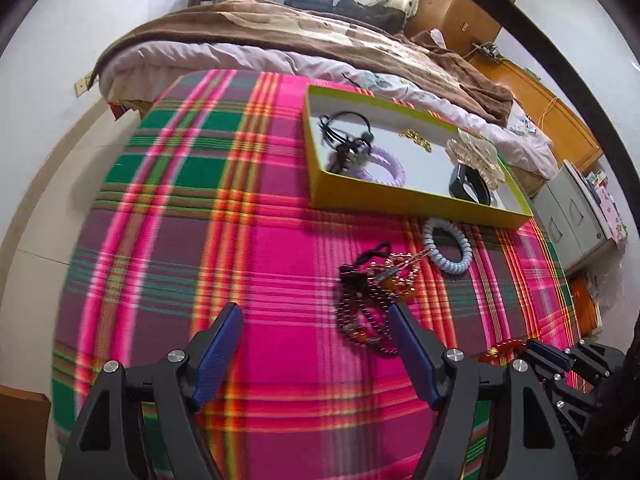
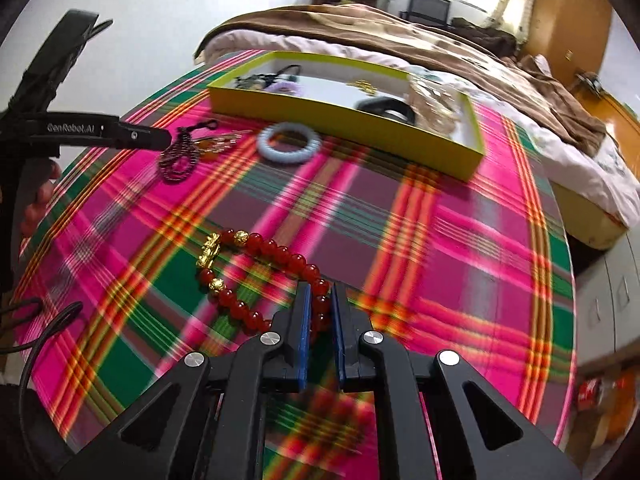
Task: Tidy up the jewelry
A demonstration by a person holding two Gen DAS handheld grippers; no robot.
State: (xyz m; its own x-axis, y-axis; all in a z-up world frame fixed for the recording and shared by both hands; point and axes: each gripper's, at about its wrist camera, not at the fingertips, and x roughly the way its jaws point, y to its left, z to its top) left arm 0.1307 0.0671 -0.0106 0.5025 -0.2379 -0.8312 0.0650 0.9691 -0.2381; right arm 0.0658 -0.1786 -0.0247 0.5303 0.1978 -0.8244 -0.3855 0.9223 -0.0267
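A yellow-green tray (image 1: 316, 168) (image 2: 280, 102) sits on the plaid cloth and holds hair ties, a purple coil band (image 1: 390, 166), gold bits and a black band (image 1: 468, 186). In front of it lie a pale blue coil band (image 1: 464, 260) (image 2: 288, 142) and a tangle of dark bead bracelets (image 1: 364, 312) (image 2: 180, 154). My left gripper (image 1: 316, 314) is open above the cloth, just left of the tangle. My right gripper (image 2: 320, 290) is shut on a red bead bracelet with gold charms (image 2: 256, 256); it also shows in the left wrist view (image 1: 506, 348).
The plaid cloth (image 1: 180, 240) covers a round table. Behind it is a bed with a brown blanket (image 1: 280, 28). Grey drawers (image 1: 576, 216) and a wooden cabinet stand at the right. My left gripper's side shows in the right wrist view (image 2: 120, 134).
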